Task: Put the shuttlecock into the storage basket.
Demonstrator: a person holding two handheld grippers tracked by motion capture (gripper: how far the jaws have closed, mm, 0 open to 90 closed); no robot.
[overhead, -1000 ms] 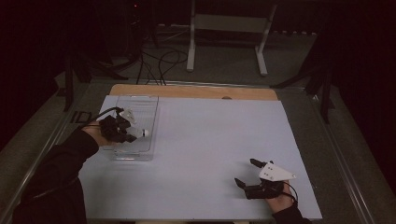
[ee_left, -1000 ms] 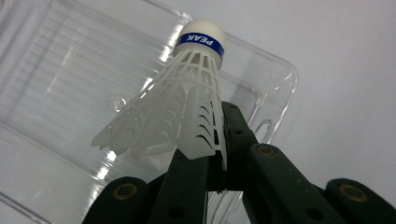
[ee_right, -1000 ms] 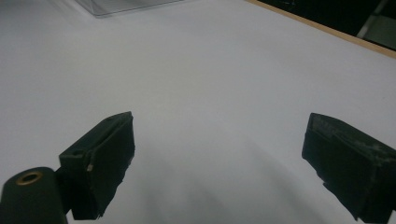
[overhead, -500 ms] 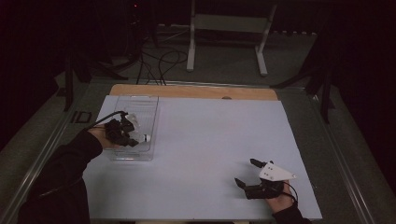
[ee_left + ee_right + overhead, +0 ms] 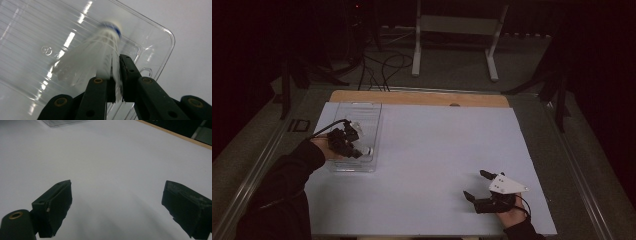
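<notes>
A white feathered shuttlecock (image 5: 100,50) with a blue band at its cork hangs over a clear plastic tray (image 5: 155,37), cork end pointing away from the gripper. My left gripper (image 5: 115,67) has the feather skirt between its jaws, which have just been opening by a sliver. The shuttlecock looks blurred while the tray is sharp. In the high view the left gripper (image 5: 357,145) hovers over the near part of the tray (image 5: 357,112), the white cork showing at its tip. My right gripper (image 5: 476,184) rests near the front right of the table, jaws wide apart with nothing between them (image 5: 117,195).
A white sheet (image 5: 437,150) covers the table, with a wooden strip (image 5: 422,97) along its far edge. Beyond the table stand a metal frame (image 5: 452,45) and cables (image 5: 382,65) on the floor. A corner of the tray (image 5: 62,122) shows far off in the right gripper view.
The left gripper has drifted slightly toward the near end of the tray with the shuttlecock. The right gripper has stayed still.
</notes>
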